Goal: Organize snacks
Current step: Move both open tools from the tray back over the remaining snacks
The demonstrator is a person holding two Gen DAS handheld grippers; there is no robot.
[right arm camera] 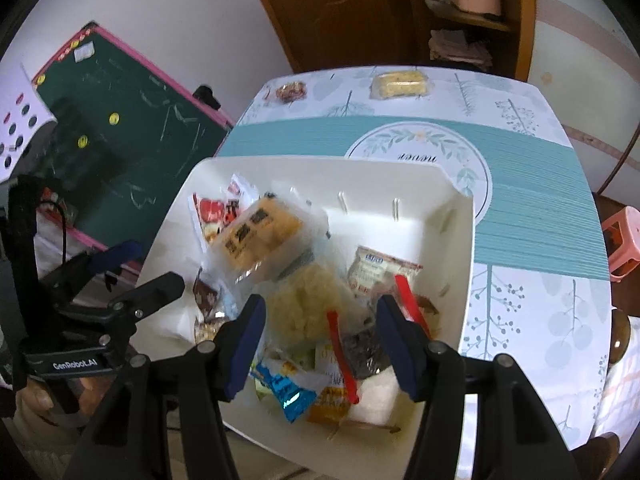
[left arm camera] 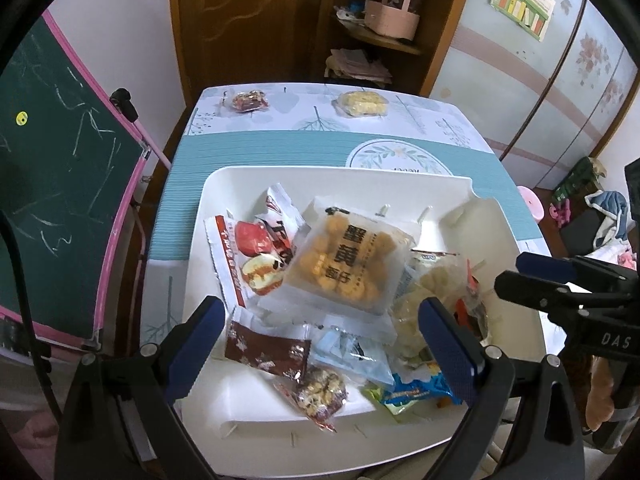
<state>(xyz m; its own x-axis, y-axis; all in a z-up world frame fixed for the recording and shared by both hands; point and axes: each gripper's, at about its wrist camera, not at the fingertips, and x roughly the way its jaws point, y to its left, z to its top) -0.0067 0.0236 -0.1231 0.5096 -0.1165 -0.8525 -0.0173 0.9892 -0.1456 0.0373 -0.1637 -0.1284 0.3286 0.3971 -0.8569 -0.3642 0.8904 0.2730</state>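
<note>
We see the white rectangular plastic tray (left arm camera: 400, 174) sitting on the near half of the cloth-covered worktop (left arm camera: 280, 148), with a heap of wrapped snacks in it. The clear packet of orange crab-roe snacks (left arm camera: 344, 260) lies on top near the middle of the tray. To its left lies the white packet with red apple pictures (left arm camera: 256, 264); nearer us are the brown foil sachet (left arm camera: 266, 350) and, to the right of that sachet, the blue wrapper (left arm camera: 416, 392). At the worktop's far edge, well apart from the tray, the small red-filled packet (left arm camera: 248, 101) lies left of the pale yellow wafer packet (left arm camera: 362, 104). Beside the worktop on the left stands the pink-framed green chalkboard (left arm camera: 60, 184); behind it stands the brown wooden shelf unit (left arm camera: 384, 36).
</note>
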